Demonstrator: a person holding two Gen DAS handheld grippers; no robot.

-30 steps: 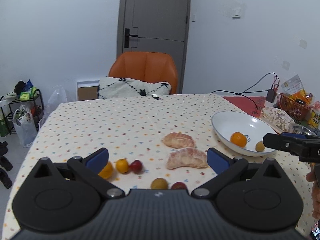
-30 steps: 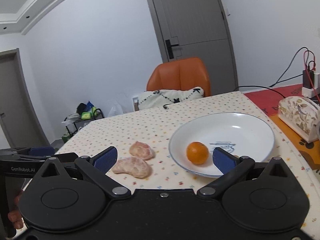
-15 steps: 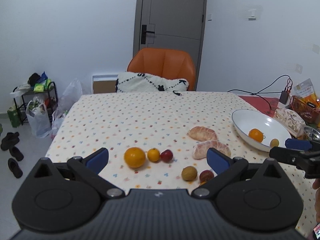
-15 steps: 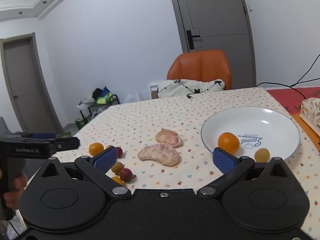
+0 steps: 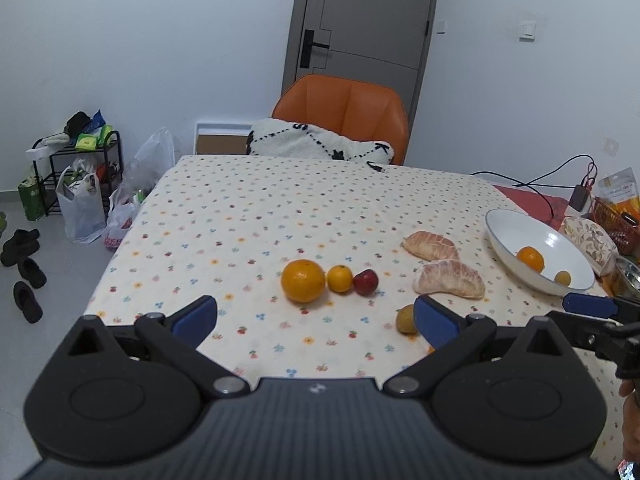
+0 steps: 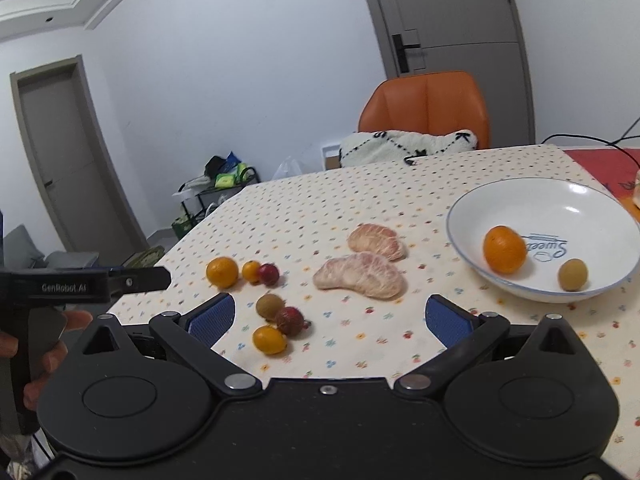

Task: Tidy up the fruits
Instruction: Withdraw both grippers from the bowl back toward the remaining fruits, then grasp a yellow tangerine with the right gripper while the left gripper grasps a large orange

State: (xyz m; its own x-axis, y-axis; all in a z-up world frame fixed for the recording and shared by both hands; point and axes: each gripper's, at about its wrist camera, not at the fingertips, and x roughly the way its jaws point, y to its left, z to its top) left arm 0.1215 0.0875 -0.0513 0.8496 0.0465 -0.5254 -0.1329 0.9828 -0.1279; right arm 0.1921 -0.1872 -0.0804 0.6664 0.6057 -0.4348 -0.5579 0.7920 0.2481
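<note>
On the dotted tablecloth lie a large orange (image 5: 303, 280), a small orange (image 5: 340, 278) and a red fruit (image 5: 365, 282) in a row. Two peeled pomelo pieces (image 6: 360, 275) lie nearer the white bowl (image 6: 472, 204), which holds an orange (image 6: 504, 249) and a small brown fruit (image 6: 573, 274). A brown fruit (image 6: 270, 306), a red lychee-like fruit (image 6: 289, 321) and a small yellow-orange fruit (image 6: 269, 339) sit by my right gripper (image 6: 330, 318). My left gripper (image 5: 314, 318) hovers open near the table's front edge. Both grippers hold nothing.
An orange chair (image 5: 344, 116) with a white cushion (image 5: 316, 144) stands at the table's far side. Cables, a red mat and snack packets (image 5: 618, 192) crowd the right end. A rack with bags (image 5: 76, 184) and shoes (image 5: 24, 264) are on the floor at left.
Both grippers have pulled back and left from the bowl. More of the table and the loose fruit now show; the fruit has not moved.
</note>
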